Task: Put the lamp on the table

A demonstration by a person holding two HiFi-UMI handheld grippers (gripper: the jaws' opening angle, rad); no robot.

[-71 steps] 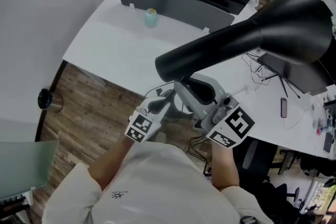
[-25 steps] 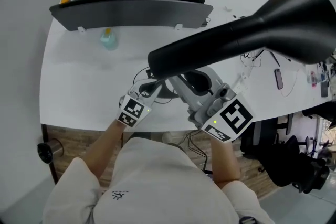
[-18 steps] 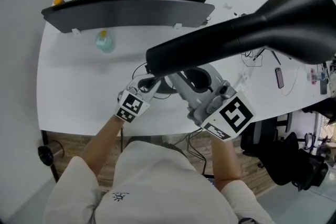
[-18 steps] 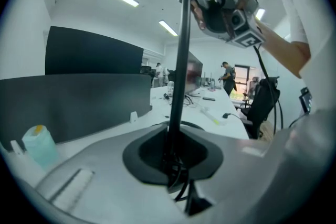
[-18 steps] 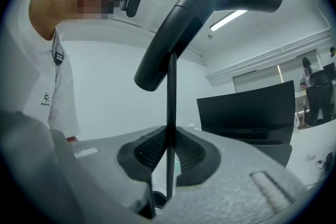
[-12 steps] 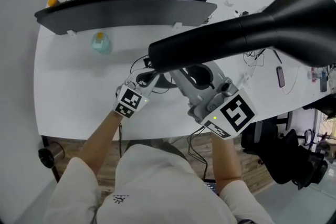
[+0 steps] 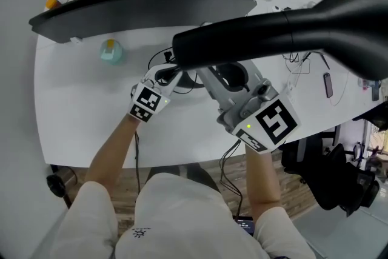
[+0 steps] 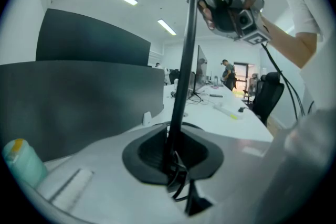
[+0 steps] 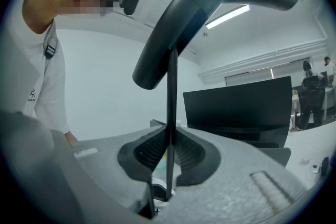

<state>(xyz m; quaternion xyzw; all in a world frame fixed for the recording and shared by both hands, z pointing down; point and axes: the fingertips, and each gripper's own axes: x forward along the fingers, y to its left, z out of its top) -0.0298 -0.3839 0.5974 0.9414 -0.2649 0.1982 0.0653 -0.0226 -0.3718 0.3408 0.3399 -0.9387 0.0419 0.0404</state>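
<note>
The lamp has a big black cone shade (image 7: 339,15) and a thin black pole (image 8: 185,71). In the head view the shade stretches from the centre to the right edge, above the white table (image 7: 79,112). My left gripper (image 7: 165,74) is shut on the pole low down, where its black cable (image 8: 179,182) loops under the jaws. My right gripper (image 7: 223,80) is shut on the same pole (image 9: 170,113) higher up, just below the shade (image 9: 220,2). Each gripper view shows the pole pinched between the pads. The lamp's foot is hidden.
A grey divider panel (image 7: 139,6) runs across the back of the table with a dark monitor (image 9: 236,107) behind it. A small teal bottle (image 7: 111,51) stands left of the grippers. Cables and a phone (image 7: 328,85) lie on the right. An office chair (image 7: 327,173) sits at lower right.
Both grippers and the lamp have moved from over the wooden floor by the table's edge to above the tabletop, closer to the divider. Both grips look unchanged.
</note>
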